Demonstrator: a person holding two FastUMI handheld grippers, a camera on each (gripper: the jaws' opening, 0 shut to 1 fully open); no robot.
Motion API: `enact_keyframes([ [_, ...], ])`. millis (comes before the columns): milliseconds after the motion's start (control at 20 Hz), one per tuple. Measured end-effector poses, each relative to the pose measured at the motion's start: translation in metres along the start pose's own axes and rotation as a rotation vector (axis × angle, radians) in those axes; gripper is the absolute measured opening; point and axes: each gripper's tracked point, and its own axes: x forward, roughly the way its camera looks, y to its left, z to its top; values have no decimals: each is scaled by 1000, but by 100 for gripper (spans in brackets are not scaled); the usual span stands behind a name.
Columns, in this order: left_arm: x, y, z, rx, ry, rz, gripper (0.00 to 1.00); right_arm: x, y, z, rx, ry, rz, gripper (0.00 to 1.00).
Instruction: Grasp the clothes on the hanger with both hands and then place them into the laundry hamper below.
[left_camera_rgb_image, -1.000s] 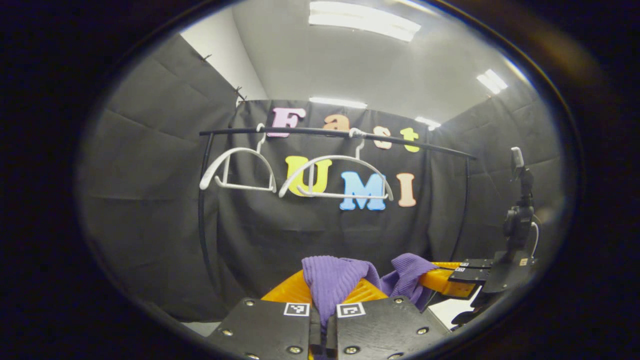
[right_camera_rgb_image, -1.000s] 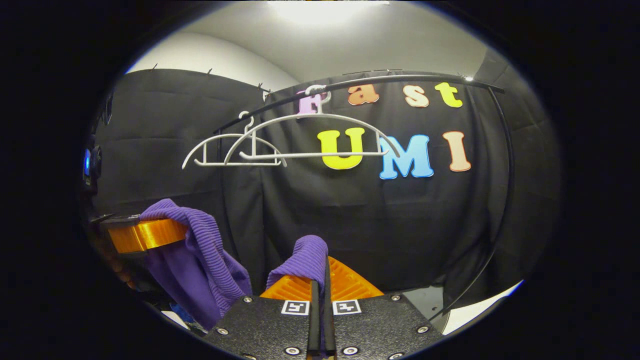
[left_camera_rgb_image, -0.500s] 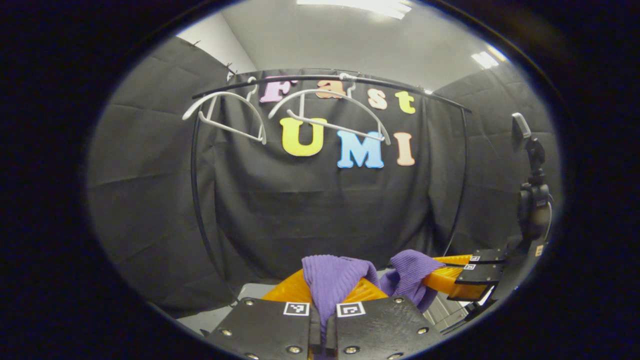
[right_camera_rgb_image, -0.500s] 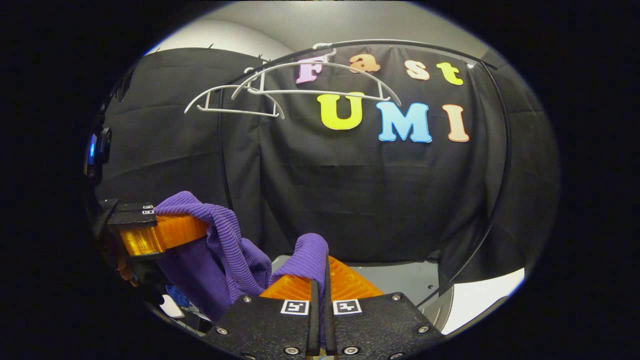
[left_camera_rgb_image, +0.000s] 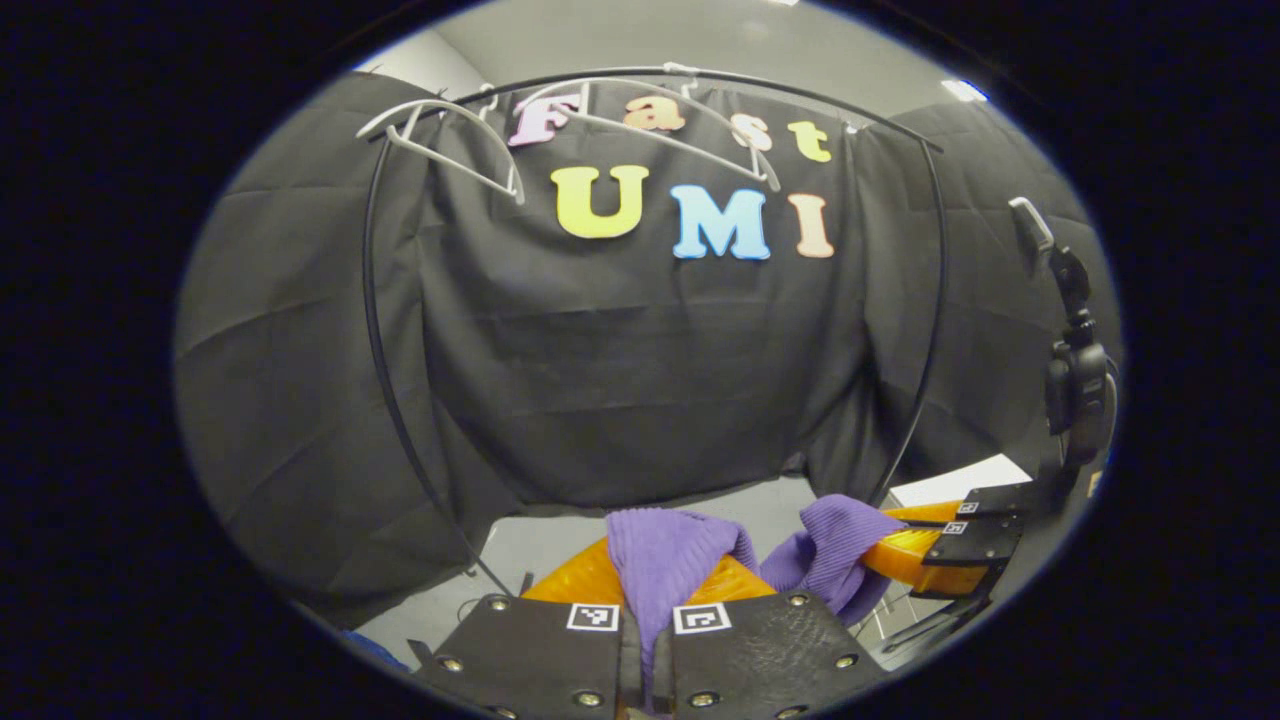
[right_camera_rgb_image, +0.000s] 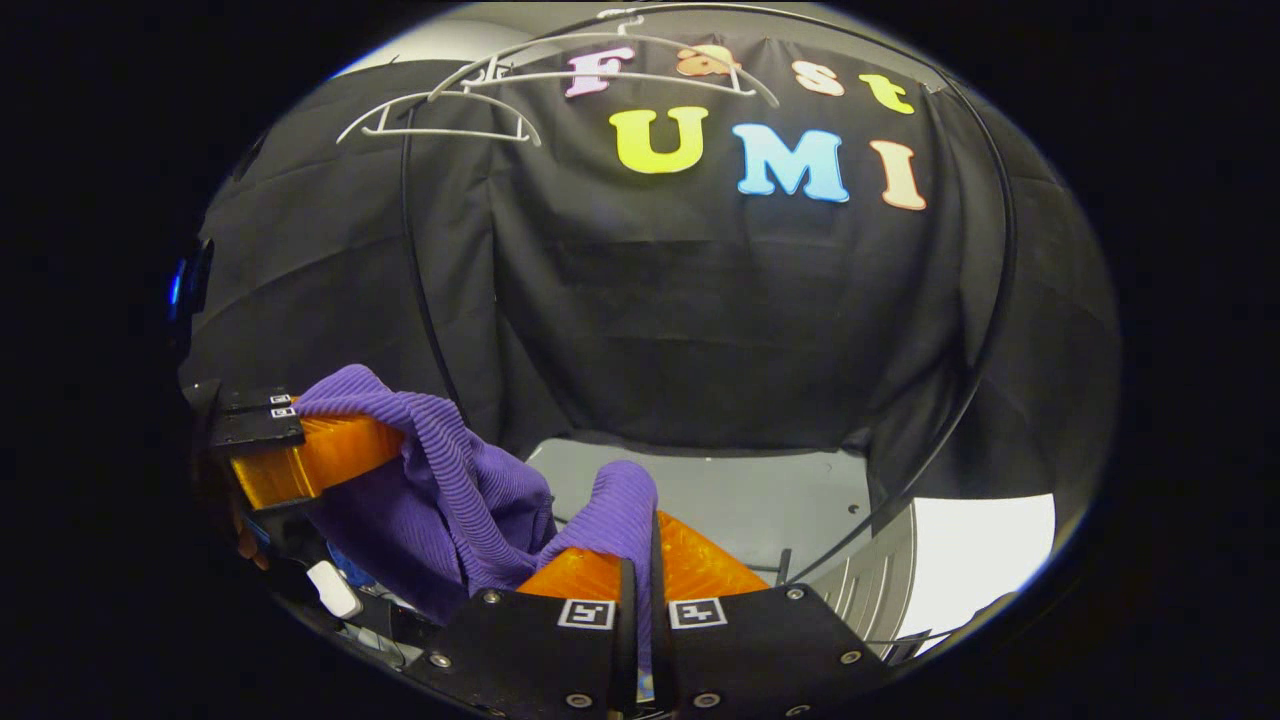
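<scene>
Hanging at eleven o'clock in the left gripper view, two white hangers (left_camera_rgb_image: 445, 135) sit bare on the black rail (left_camera_rgb_image: 640, 75) of the garment rack. At six o'clock the left gripper (left_camera_rgb_image: 645, 600) has its fingers pressed together on a fold of the purple knitted garment (left_camera_rgb_image: 665, 555), which stands up between them and drapes over their tips. From there the cloth runs toward four o'clock, where the right gripper (left_camera_rgb_image: 905, 550) bites another bunch of it. A pale floor (left_camera_rgb_image: 560, 545) shows below the black cloth wall.

In the right gripper view, the left gripper (right_camera_rgb_image: 330, 455) sits at eight o'clock with the purple knitted garment (right_camera_rgb_image: 450, 490) draped over its top and sagging down toward the middle. At six o'clock the right gripper (right_camera_rgb_image: 640, 580) is closed tight on a raised fold of the same cloth, its fingers nearly meeting with the knit squeezed between. White hangers (right_camera_rgb_image: 450, 100) hang empty on the black rail (right_camera_rgb_image: 1000, 230) at eleven to twelve o'clock. At four o'clock a pale ribbed wall, perhaps the hamper's, curves beside a bright white surface; I cannot tell for certain what it is.
</scene>
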Motion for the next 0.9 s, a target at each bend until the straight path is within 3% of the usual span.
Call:
enact_keyframes([
  [150,12,3,-25,11,71,9,5,9,-1,-27,-28,63,2,6],
  [200,15,3,-35,14,100,12,10,11,0,-37,-34,81,1,6],
  [350,15,8,-74,35,176,24,5,15,-1,-63,-42,140,3,6],
  [550,19,13,-113,38,264,29,11,16,-2,-89,-46,215,1,13],
  [600,20,15,-119,29,266,27,12,14,2,-92,-44,222,4,19],
  [650,15,15,-115,26,265,29,27,11,4,-90,-43,220,11,25],
  [700,13,15,-118,23,278,30,41,10,4,-90,-42,212,16,43],
  [750,9,18,-123,19,280,37,56,8,4,-87,-46,203,13,52],
  [800,7,23,-117,16,259,49,71,6,4,-85,-53,194,8,72],
  [850,0,25,-111,9,236,53,86,5,3,-82,-59,188,3,79],
  [900,-4,27,-102,5,218,54,94,2,4,-81,-59,180,0,88],
])
